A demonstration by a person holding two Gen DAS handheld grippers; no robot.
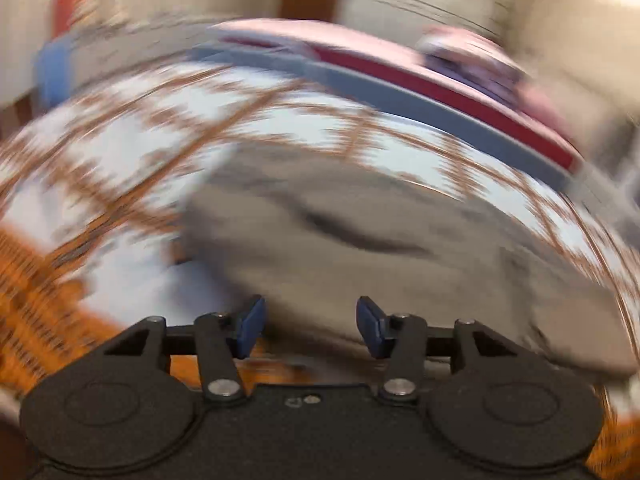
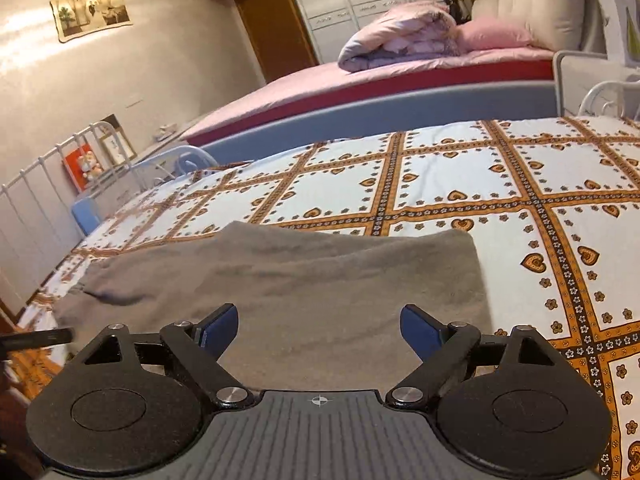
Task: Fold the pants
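Your right gripper (image 2: 318, 330) hangs over the near edge of the pants (image 2: 280, 280) with its jaws spread wide and nothing between the pads; this reads as a release, so the cloth can settle flat. Your left gripper (image 1: 310, 328) stands partly open, also with nothing in its jaws. The left view is heavily smeared, so finer detail there cannot be told.

The pants lie on the bedspread (image 2: 460, 184) as a grey, roughly rectangular stack, apparently already folded over once, with a straight far edge and a looser end trailing to the left. Judge the next fold from that loose end.

The bedspread is white with an orange grid of hearts. Beyond it stands a second bed (image 2: 360, 80) carrying a rolled quilt (image 2: 400, 36). A white rail (image 2: 40, 184) closes the left side.
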